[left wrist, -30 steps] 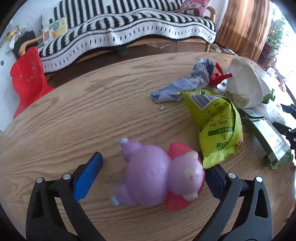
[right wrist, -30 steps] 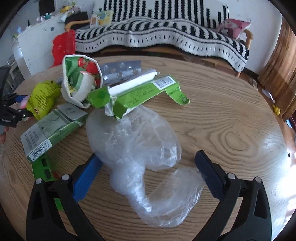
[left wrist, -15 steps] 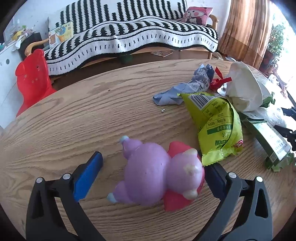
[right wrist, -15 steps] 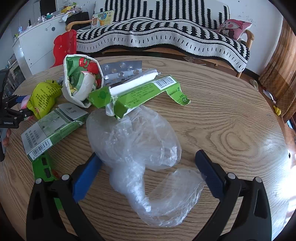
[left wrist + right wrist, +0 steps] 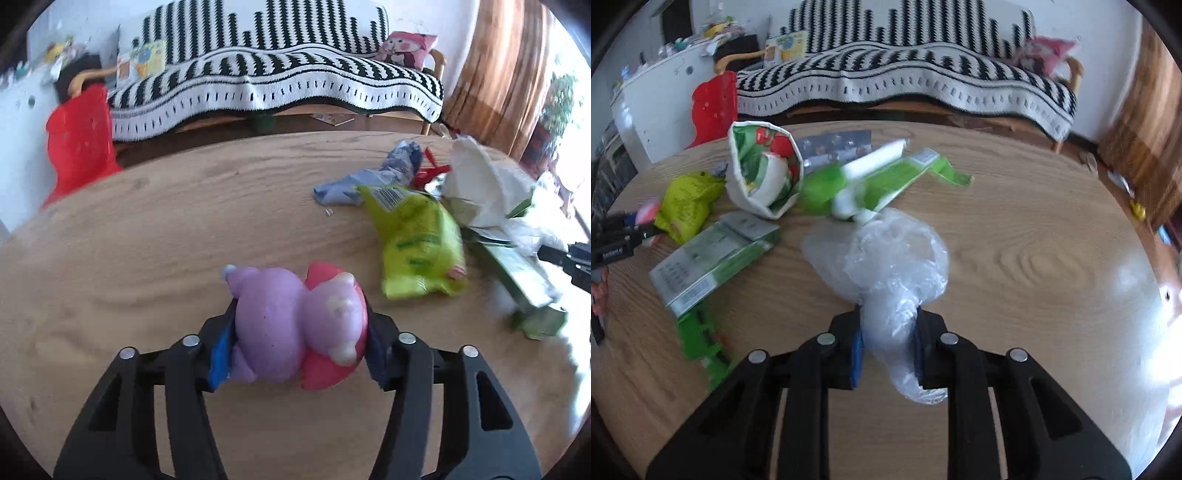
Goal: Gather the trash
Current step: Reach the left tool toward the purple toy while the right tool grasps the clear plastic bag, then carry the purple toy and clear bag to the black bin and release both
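Note:
My left gripper [image 5: 295, 350] is shut on a purple and pink squishy toy [image 5: 295, 325], just above the round wooden table [image 5: 147, 229]. My right gripper [image 5: 886, 350] is shut on the neck of a clear plastic bag [image 5: 890, 258]. Other trash lies on the table: a yellow-green snack packet [image 5: 417, 243], a crumpled blue-grey wrapper [image 5: 369, 177], a white bag [image 5: 480, 184], a flat green box [image 5: 713, 258], a long green carton [image 5: 886, 181] and a white and green bag with a red print [image 5: 764, 173].
A sofa with a black-and-white striped blanket [image 5: 258, 81] stands behind the table. A red plastic chair [image 5: 81, 136] is at the back left. A brown curtain [image 5: 498, 74] hangs at the right. A silver blister pack [image 5: 834, 147] lies behind the long carton.
Both grippers have closed. The left one has taken hold of the purple toy and the right one has pinched the clear plastic bag. Both views have shifted slightly.

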`<state>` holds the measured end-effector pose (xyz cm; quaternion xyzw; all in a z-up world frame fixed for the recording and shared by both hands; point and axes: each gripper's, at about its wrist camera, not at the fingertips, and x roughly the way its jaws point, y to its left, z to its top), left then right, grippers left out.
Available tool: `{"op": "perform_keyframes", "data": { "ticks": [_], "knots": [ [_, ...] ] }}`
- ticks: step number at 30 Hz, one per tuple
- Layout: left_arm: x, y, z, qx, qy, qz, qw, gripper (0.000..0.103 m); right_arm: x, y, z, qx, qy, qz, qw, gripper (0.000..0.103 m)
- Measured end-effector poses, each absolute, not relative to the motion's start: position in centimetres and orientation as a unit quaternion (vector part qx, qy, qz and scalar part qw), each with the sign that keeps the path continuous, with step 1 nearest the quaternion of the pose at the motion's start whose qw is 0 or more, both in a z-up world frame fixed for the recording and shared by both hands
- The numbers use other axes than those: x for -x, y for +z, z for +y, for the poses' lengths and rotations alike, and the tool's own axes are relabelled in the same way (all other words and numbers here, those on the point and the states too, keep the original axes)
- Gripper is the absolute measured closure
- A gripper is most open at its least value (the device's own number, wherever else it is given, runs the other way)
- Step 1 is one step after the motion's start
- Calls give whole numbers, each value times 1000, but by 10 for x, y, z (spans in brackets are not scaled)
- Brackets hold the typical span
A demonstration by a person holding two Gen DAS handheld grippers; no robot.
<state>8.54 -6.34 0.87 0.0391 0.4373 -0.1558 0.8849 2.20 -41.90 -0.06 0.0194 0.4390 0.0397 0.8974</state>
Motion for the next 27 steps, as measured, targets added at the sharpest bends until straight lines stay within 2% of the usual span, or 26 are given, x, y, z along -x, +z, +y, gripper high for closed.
{"op": "perform_keyframes", "data": {
  "ticks": [5, 10, 14, 18, 20, 23, 27],
  "knots": [
    [-30, 56, -68, -56, -153, 393, 905, 48, 30, 27, -424, -37, 48, 410, 910, 82],
    [24, 79, -93, -37, -201, 393, 897, 47, 88, 32, -426, -48, 38, 406, 912, 82],
    [77, 88, -147, -49, -276, 396, 874, 47, 173, 68, -449, -101, 13, 323, 941, 82],
    [144, 86, -238, -82, -383, 398, 830, 46, 264, 93, -481, -126, -33, 274, 953, 82],
    [180, 67, -288, -95, -444, 426, 783, 46, 301, 87, -497, -156, -57, 271, 948, 82],
    [216, 29, -345, -117, -493, 475, 719, 45, 349, 49, -535, -260, -93, 297, 914, 82],
    [252, -28, -397, -164, -517, 521, 659, 45, 387, -42, -560, -375, -120, 373, 840, 82]
  ]
}}
